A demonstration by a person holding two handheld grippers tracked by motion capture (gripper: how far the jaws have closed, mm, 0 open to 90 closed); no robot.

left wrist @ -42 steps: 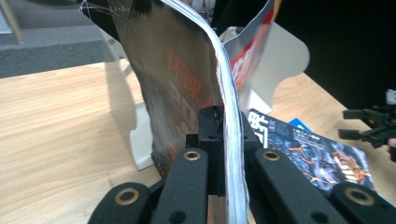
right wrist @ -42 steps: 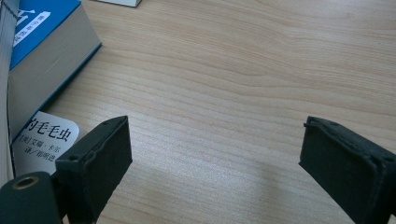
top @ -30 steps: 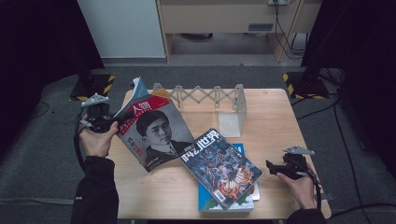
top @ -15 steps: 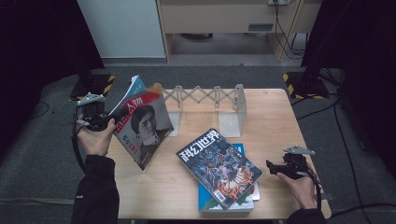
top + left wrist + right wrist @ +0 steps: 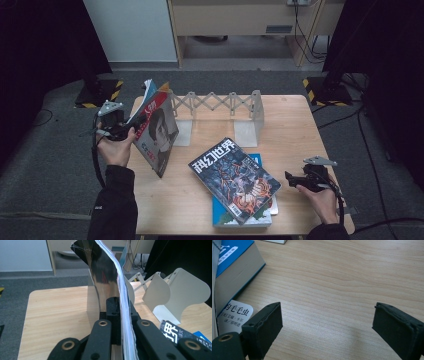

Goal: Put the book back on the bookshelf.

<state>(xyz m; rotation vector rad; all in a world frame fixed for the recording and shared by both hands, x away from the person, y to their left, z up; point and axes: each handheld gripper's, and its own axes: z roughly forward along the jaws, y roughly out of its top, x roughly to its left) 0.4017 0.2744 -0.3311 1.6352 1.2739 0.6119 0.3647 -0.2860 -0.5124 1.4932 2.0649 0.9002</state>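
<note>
A magazine with a portrait on its cover [image 5: 157, 132] stands tilted, nearly upright, at the table's left side, its top by the left end of a grey expanding rack [image 5: 220, 107]. My left gripper [image 5: 131, 125] is shut on the magazine's left edge. In the left gripper view the jaws [image 5: 120, 307] pinch the glossy magazine [image 5: 107, 277] by its page edge, with the rack's dividers [image 5: 180, 292] beyond. My right gripper [image 5: 292, 178] rests open on the table at the front right; nothing lies between its pads [image 5: 327, 325].
A dark illustrated magazine [image 5: 235, 175] lies askew on a blue book [image 5: 220, 215] at the front centre, just left of the right gripper. The blue book's corner [image 5: 232, 267] is close to the right gripper's left jaw. Bare wooden table [image 5: 300, 130] stretches to the right.
The left gripper has swung the portrait magazine up from a leaning, cover-up position to nearly upright and drawn it left toward the rack's end. The right gripper has stayed put.
</note>
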